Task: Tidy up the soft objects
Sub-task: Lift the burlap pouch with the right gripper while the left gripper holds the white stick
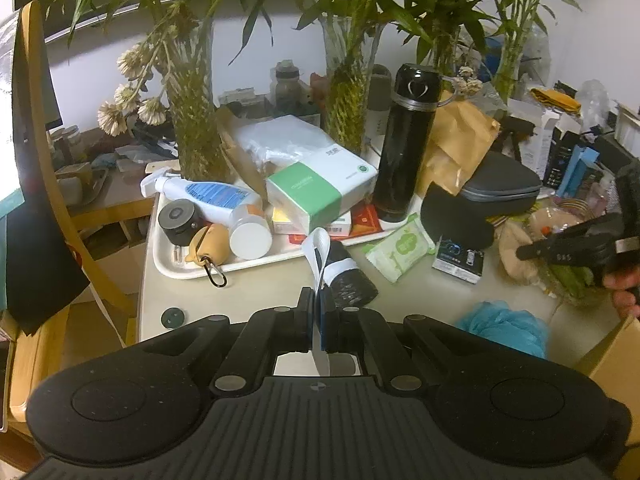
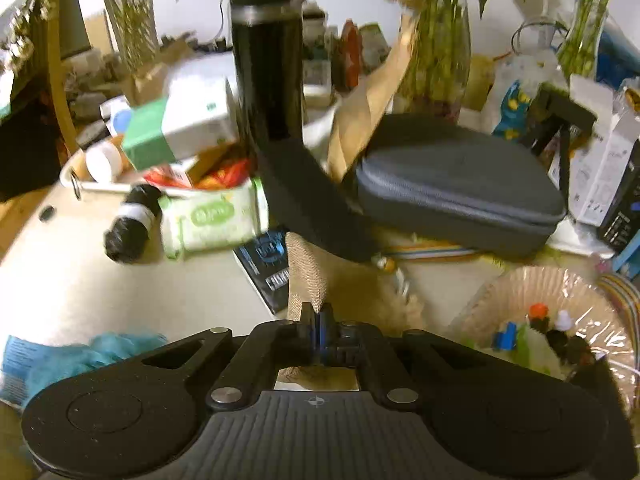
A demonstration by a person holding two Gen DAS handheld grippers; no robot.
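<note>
Left wrist view: the left gripper [image 1: 319, 304] has its fingers pressed together on a white strap [image 1: 316, 256], which rises from between the pads and curls over at the top. Just beyond the fingertips, a black roll with a white band [image 1: 347, 276] lies on the beige table [image 1: 256, 296]. A blue mesh sponge [image 1: 506, 326] lies near, to the right. A wet-wipe pack [image 1: 400, 250] sits beyond the roll, and further right a small dark box [image 1: 460, 258]. At the far left a white tray [image 1: 192, 270] carries a spray bottle [image 1: 216, 202] and a green-and-white box [image 1: 320, 196]; a black flask [image 1: 406, 144] stands upright behind it. In the right wrist view, the right gripper [image 2: 319, 320] has its fingers clamped on a tan woven cloth [image 2: 308, 276], which stands up from the pads in front of a grey zip case [image 2: 460, 188]. A plastic-wrapped bowl [image 2: 504, 300] is near, on the right.
</note>
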